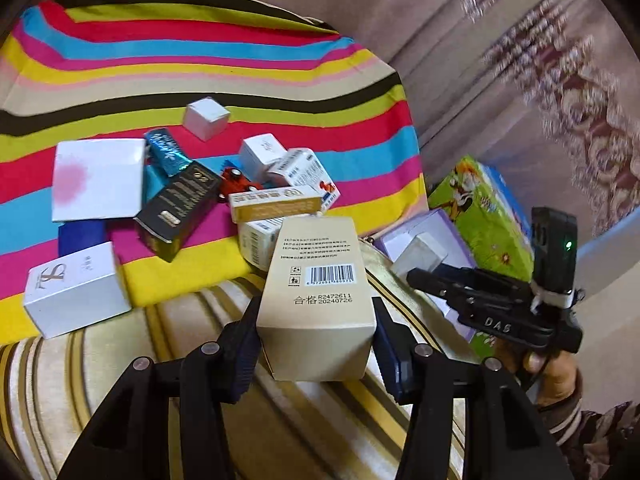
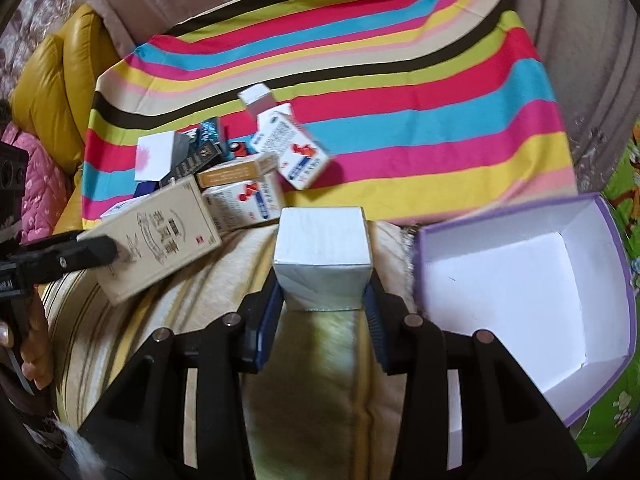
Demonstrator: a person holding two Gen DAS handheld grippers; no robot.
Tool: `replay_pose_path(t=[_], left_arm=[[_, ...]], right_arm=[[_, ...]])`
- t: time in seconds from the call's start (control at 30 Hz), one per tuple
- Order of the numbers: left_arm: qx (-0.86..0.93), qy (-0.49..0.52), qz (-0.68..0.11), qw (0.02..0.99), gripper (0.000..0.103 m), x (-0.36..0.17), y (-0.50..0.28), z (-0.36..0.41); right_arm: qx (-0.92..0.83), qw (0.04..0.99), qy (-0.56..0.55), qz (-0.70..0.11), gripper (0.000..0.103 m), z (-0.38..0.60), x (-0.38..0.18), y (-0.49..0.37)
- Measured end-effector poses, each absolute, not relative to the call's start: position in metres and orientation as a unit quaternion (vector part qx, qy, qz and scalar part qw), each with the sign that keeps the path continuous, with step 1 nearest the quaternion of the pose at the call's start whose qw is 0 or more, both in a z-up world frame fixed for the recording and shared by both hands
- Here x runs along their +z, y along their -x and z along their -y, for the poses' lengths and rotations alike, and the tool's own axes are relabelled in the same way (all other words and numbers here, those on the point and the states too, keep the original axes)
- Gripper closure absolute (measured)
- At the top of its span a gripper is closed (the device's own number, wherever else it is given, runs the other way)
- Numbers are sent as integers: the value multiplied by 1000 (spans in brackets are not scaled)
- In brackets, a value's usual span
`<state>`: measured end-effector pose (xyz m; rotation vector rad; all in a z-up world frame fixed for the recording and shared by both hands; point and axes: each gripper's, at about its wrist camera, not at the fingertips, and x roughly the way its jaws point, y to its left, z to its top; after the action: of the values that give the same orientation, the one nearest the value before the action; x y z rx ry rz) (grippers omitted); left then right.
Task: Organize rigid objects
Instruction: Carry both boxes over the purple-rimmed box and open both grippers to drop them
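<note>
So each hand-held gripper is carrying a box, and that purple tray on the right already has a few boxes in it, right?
Not quite. The purple tray is empty: the right wrist view shows only its bare white inside. The rest holds: the left hand-held gripper grips a tan box, the right hand-held gripper a small white box.

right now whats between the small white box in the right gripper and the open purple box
Nothing. In the right wrist view only bare striped cushion separates the white box, clamped in the right gripper, from the empty purple box.
</note>
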<state>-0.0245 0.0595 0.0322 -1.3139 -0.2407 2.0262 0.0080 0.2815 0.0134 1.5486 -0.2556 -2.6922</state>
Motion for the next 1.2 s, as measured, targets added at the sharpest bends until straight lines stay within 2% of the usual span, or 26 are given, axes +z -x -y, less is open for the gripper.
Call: replay_pose_path(t=[0.47,0.93,1.2], left_arm=[[731,536,116,407,52,33,27,-147],[698,588,59,404,52,6,36,-259],[686,610,16,397,51,-13,33,-292]], right_arm=[[-845,-81,-511,135,59,-366,-7,-48],[-820,-121,-535,162,59,-401,-38,-69],[-811,-133,-544,168,59,-409,-48,-76]])
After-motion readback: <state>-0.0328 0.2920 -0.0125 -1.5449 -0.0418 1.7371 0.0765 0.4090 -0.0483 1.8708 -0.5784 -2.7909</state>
